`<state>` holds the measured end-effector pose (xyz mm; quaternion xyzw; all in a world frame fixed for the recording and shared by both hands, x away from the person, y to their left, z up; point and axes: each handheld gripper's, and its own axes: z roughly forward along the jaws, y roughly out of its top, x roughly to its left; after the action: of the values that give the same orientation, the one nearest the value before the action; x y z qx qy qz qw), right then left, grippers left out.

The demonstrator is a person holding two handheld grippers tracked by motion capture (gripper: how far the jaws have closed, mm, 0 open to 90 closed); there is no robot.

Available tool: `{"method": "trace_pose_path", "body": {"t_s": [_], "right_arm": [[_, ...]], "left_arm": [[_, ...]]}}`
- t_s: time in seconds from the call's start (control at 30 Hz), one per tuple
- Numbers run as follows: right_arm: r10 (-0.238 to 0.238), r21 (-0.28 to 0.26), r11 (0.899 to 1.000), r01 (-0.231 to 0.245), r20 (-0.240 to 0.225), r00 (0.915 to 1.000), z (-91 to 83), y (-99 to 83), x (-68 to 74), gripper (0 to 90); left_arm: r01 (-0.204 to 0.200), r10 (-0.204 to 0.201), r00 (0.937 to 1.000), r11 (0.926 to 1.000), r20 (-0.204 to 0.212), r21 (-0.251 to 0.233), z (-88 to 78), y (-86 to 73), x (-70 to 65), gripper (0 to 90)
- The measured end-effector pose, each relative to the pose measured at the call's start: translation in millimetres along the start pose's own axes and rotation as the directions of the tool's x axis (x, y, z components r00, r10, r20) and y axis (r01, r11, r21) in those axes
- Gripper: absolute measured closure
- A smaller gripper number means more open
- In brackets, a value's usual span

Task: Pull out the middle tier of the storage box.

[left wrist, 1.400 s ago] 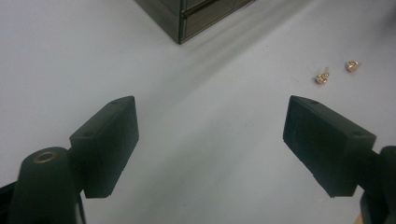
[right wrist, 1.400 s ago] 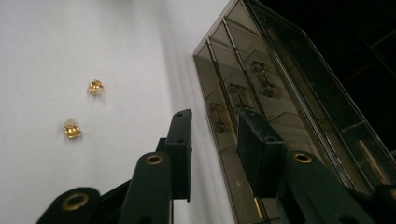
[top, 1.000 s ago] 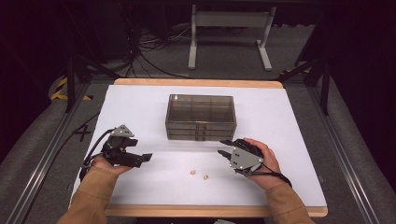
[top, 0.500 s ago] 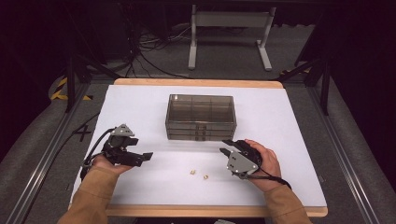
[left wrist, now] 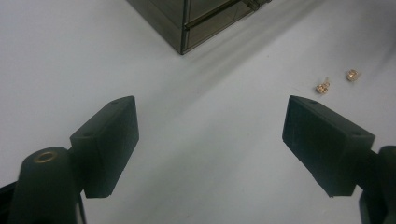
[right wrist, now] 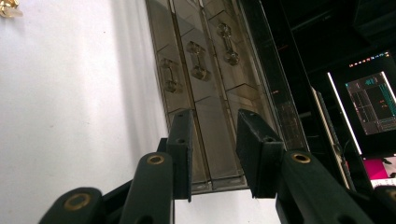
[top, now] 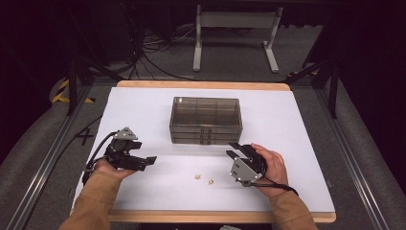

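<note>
Just ahead of our right tongs, whose jaws stood narrowly apart on nothing, sat the smoky drawer box, while our left tongs gaped wide and empty, with two small gold pieces lying on the white table just beyond their right-hand jaw.

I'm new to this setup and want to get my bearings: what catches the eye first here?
A smoky clear drawer box stands mid-table on the white sheet. In front of it lie two tiny gold pieces, between the left gripper, which holds nothing, and the right gripper, which is tipped on its side and points at the drawers, nothing between its jaws.
</note>
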<state>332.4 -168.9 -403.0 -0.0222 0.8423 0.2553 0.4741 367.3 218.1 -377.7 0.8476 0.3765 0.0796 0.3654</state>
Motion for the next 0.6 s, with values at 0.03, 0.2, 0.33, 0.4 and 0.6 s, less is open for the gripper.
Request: {"method": "trace_pose_path", "body": {"t_s": [0.03,0.2,0.33,0.4,0.6], "right_arm": [[0.002,0.003,1.0,-0.002,0.002,1.0,0.4,0.1,0.8,67.3],[-0.008,0.025,1.0,0.007,0.014,0.9999,2.0,1.4,2.9,68.2],[-0.017,0.035,0.999,0.016,0.023,0.9996,2.7,2.6,3.3,69.5],[-0.025,0.042,0.999,0.024,0.028,0.9993,2.9,3.3,3.7,69.7],[-0.072,0.083,0.994,0.068,0.05,0.9961,7.7,8.8,8.7,69.6]], "left_arm": [[0.0,0.0,1.0,1.0,0.0,0.0,0.0,0.0,0.0,19.0],[-0.001,0.001,1.0,1.0,0.0,0.0,-1.1,-0.1,0.3,19.0],[0.002,-0.002,1.0,1.0,0.003,-0.001,-1.2,-0.2,0.2,18.9],[-0.001,0.001,1.0,1.0,0.002,-0.001,-1.4,-0.1,0.5,18.9],[0.006,-0.006,1.0,0.9999,0.0,-0.009,-2.2,-1.0,0.8,19.0]]}}
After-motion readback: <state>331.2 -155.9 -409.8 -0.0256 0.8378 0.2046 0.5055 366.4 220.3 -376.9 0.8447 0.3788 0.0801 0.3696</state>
